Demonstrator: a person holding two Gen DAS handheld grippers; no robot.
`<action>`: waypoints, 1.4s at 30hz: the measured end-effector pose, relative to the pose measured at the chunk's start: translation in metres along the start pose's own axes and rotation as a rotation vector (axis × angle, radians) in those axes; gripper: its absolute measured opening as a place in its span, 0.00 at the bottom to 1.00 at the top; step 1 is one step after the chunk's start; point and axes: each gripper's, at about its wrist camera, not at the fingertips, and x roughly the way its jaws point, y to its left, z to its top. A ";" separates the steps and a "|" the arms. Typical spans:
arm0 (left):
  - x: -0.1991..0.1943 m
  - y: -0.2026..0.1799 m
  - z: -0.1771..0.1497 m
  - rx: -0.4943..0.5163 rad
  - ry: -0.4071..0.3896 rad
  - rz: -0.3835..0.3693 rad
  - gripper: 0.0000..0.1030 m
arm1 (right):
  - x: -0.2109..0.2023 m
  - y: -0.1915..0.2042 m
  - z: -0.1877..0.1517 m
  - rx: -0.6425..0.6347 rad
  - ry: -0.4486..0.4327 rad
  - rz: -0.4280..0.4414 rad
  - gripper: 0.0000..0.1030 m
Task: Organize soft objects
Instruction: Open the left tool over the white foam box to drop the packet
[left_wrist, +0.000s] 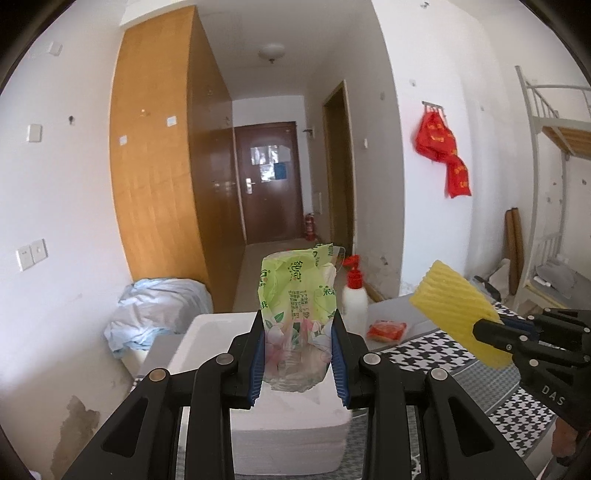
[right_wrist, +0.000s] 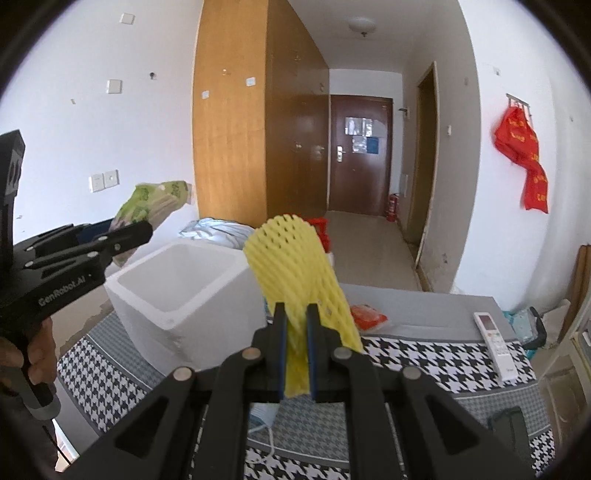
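Note:
My left gripper (left_wrist: 298, 354) is shut on a green tissue pack (left_wrist: 297, 295) and holds it upright in the air above the white foam box (left_wrist: 210, 328). In the right wrist view the same gripper (right_wrist: 142, 225) and pack (right_wrist: 155, 199) hang left of the box (right_wrist: 177, 321). My right gripper (right_wrist: 296, 343) is shut on a yellow foam net sleeve (right_wrist: 295, 258) and holds it above the table, right of the box. In the left wrist view the sleeve (left_wrist: 458, 302) and right gripper (left_wrist: 487, 328) are at the right.
The table has a houndstooth cloth (right_wrist: 424, 354). On it lie an orange packet (right_wrist: 369, 317), a white remote (right_wrist: 495, 343) and a white bottle with a red pump (left_wrist: 354, 295). A pale blue bundle (left_wrist: 159, 310) lies behind the box.

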 end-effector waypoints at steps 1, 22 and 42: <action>0.000 0.003 0.000 -0.004 0.002 0.006 0.32 | 0.001 0.003 0.001 -0.002 -0.001 0.006 0.12; 0.020 0.031 -0.008 -0.028 0.085 0.046 0.32 | 0.013 0.038 0.013 -0.020 -0.011 0.063 0.12; 0.066 0.052 -0.015 -0.075 0.196 -0.018 0.33 | 0.032 0.049 0.017 -0.028 0.029 0.024 0.12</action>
